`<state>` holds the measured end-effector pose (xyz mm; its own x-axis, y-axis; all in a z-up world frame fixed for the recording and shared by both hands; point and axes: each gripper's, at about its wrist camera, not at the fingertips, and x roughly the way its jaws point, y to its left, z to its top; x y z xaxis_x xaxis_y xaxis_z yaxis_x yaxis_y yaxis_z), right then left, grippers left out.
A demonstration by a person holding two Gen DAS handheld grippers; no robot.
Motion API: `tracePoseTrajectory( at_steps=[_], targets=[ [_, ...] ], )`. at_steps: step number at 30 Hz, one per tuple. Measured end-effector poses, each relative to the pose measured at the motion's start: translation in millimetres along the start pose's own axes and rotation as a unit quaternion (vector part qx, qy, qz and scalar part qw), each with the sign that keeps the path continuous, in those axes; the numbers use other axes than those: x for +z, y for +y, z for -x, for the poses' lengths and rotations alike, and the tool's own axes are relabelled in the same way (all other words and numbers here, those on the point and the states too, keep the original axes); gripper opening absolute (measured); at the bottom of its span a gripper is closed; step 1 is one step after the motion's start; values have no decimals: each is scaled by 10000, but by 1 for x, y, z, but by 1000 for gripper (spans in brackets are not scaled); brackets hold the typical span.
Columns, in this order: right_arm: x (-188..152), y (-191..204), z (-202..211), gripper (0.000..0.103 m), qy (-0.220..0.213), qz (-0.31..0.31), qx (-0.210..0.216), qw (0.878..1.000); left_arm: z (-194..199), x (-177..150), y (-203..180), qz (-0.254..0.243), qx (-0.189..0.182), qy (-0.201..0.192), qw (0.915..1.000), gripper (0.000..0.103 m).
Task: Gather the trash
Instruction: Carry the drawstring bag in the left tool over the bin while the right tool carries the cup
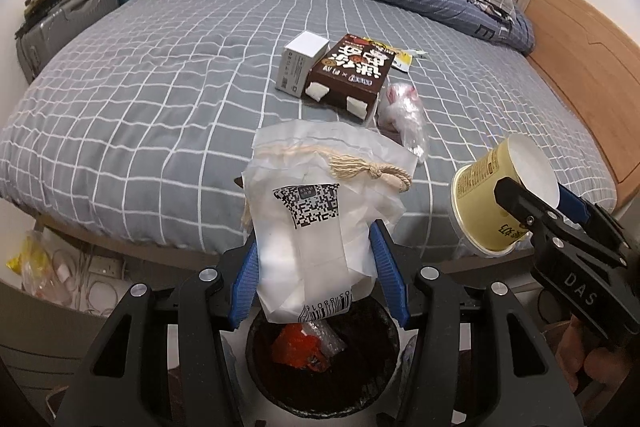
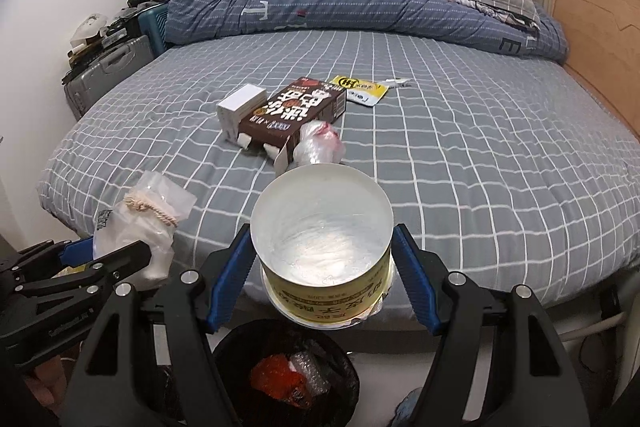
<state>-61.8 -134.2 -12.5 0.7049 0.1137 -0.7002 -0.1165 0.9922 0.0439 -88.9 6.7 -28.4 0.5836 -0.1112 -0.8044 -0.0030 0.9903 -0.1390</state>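
We can't see the bin (image 1: 320, 379) whole: its near rim is cut by the bottom edge in the left wrist view, and the plastic bag (image 1: 316, 227) covers its far rim. The yellow cup (image 2: 324, 247) hides part of the crumpled wrapper (image 2: 320, 143) behind it near the bed's (image 2: 480, 187) front edge. Box print (image 2: 296, 119) is upside down, too small to read. Hand (image 1: 576, 359) mostly out of frame, btm-right corner.

Glossy paper cup (image 2: 324, 259), clear crinkly plastic bag (image 1: 320, 223), checked cloth bedsheet (image 1: 160, 99).
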Motion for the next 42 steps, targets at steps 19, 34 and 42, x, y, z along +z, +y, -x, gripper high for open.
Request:
tracePoseTrajectory(
  at_steps=[19, 34, 42],
  targets=[
    [-53, 13, 22, 67, 303, 57, 130, 9994, 6, -61, 11, 186, 83, 402, 9990, 52],
    [-91, 21, 44, 67, 603, 69, 123, 9981, 21, -103, 5, 190, 173, 786, 9966, 52],
    [-118, 22, 33, 66, 948, 99, 85, 9954, 9, -118, 6, 187, 203, 976, 9948, 52]
  ],
)
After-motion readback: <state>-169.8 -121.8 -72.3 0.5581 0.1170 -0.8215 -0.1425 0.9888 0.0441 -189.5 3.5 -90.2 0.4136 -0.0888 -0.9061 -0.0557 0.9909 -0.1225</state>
